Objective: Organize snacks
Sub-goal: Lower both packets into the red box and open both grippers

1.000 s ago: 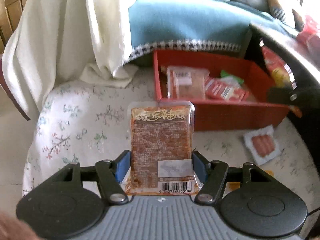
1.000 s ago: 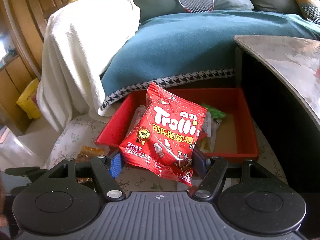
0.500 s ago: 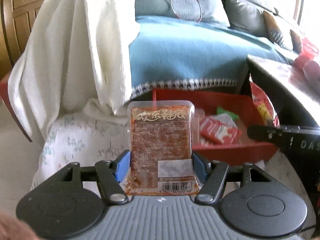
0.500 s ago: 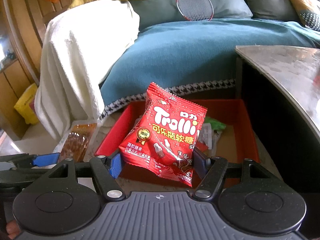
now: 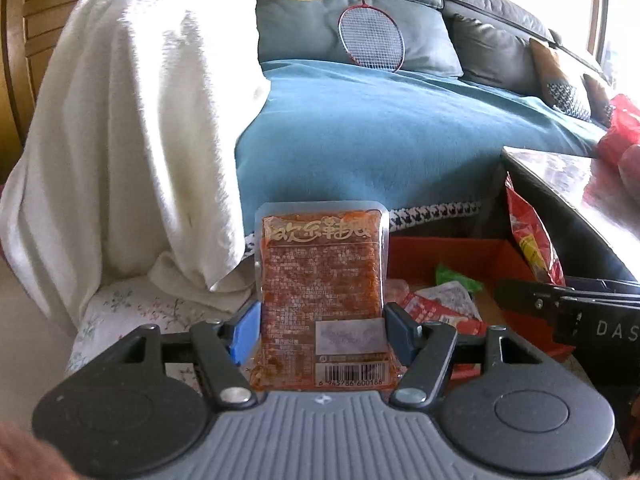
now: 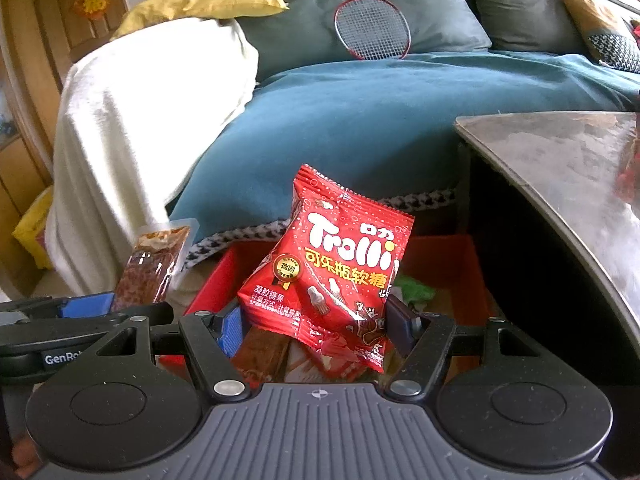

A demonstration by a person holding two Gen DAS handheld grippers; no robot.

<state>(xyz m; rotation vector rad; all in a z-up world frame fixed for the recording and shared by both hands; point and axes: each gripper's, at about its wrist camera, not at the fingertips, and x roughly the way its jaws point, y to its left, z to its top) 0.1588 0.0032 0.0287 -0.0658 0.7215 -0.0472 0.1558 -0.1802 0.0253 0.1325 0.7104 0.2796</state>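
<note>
Only the right wrist view shows both tools at once: the left gripper (image 6: 132, 300) enters from the left edge with its flat clear-plastic packet of reddish-brown spicy strips (image 6: 154, 268) seen edge-on and tilted, while the left wrist view shows that same packet (image 5: 322, 296) face-on, barcode at the bottom, and only a black arm of the right gripper (image 5: 560, 304) at its right edge. Each claw stands about half open and is clamped on its snack: the left gripper (image 5: 320, 330) presses the packet's two long sides, and the right gripper (image 6: 314, 330) pinches the lower part of a shiny red Trolli gummy bag (image 6: 332, 276) that stands upright and crumpled.

Both snacks are held in the air near a shallow red cardboard tray (image 6: 466, 252), which already holds several small wrappers, a green one (image 5: 452, 276) among them. The two held snacks hide much of the tray's inside. Behind it runs a sofa under a teal blanket (image 5: 380, 128) with a white throw (image 5: 140, 120) to the left and a red badminton racket (image 6: 372, 24) leaning on the cushions. A dark table with a glossy stone top (image 6: 560, 160) stands close on the right.
</note>
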